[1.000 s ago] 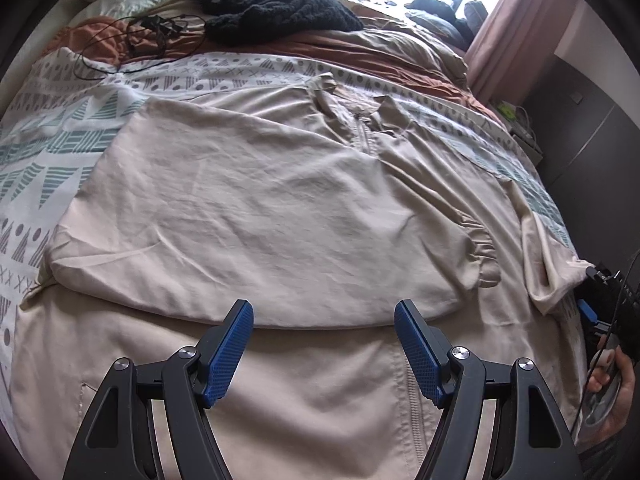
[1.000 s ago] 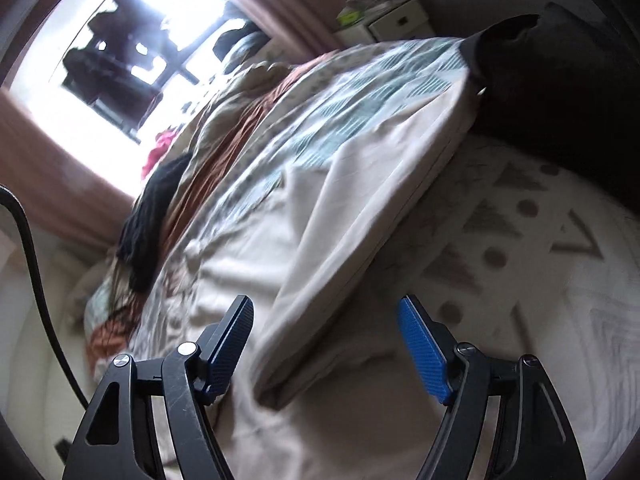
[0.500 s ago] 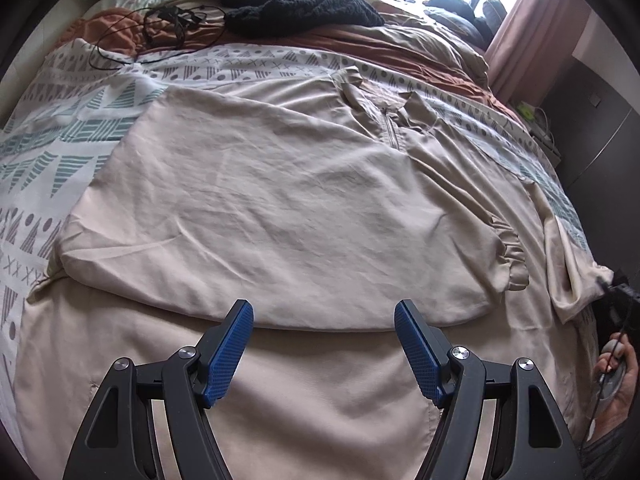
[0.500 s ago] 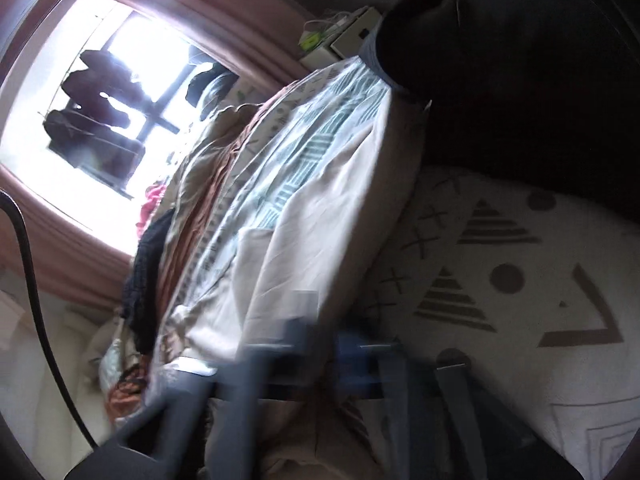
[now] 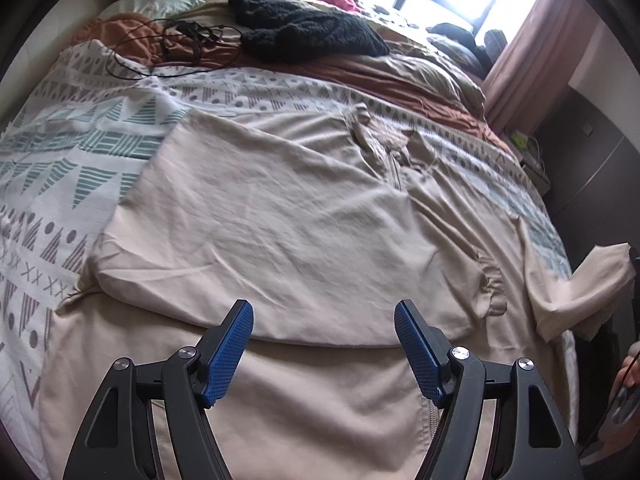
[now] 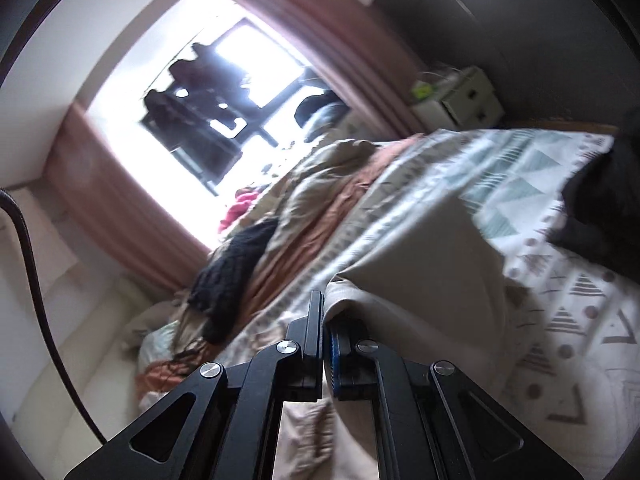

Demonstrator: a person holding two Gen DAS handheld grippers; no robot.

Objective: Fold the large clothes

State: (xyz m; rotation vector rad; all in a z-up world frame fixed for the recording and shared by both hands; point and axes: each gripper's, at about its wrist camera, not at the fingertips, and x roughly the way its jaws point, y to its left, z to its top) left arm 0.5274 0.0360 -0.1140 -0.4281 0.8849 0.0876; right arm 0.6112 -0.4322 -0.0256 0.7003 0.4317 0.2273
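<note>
Beige jacket (image 5: 280,216) spread across centre of frame on patterned bedspread (image 5: 60,168) — light, limp, thin cloth, will sag. My right gripper (image 6: 325,316) clamped on sleeve edge (image 6: 420,280), lower centre. My left gripper (image 5: 324,344) released, empty — take hem next.

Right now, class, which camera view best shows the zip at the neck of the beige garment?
The left wrist view. There the beige garment lies spread across the bed, with the zip in plain sight below the collar. The right wrist view shows only a blurred fold of the garment pinched in the right gripper; no zip is visible.
</note>
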